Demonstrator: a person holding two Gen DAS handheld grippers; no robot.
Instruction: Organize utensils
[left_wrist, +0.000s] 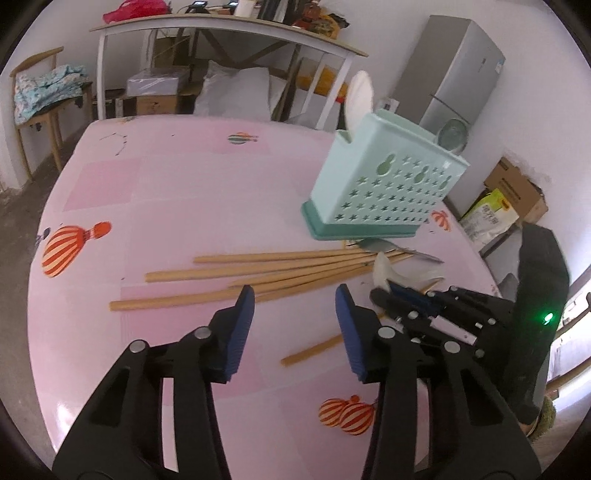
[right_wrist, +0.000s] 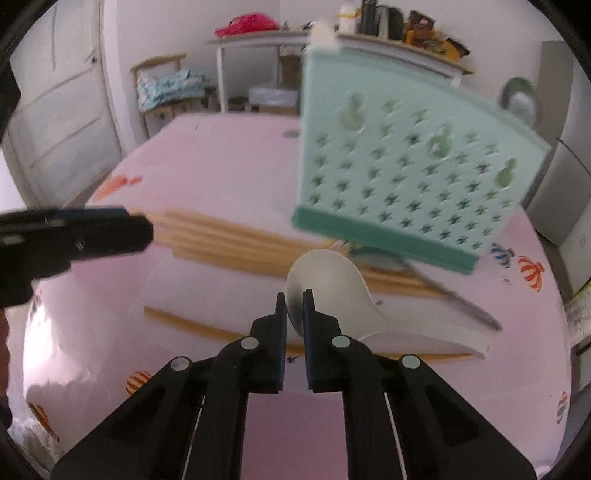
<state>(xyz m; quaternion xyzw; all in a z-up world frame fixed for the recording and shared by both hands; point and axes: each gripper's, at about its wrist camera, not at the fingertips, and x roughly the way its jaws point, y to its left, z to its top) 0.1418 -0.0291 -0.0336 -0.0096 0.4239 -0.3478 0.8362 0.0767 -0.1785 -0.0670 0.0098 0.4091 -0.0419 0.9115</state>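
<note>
The pink worktop (left_wrist: 166, 206) carried a mint-green holder (left_wrist: 384, 184) standing at its far right, one white spoon already upright in it. Loose wooden chopsticks (left_wrist: 258, 269) lay fanned in front of the holder, just beside a second white spoon (right_wrist: 332, 291) and a metal utensil under the holder's near edge. The right gripper (right_wrist: 294, 308) pinched that spoon's bowl rim, jaws nearly together. The left gripper (left_wrist: 295, 299) hung spread above the chopsticks, nothing between its pads. Judged from this, the smooth curved rim could slip or swivel out when lifted, and the long handle might knock the chopsticks.
</note>
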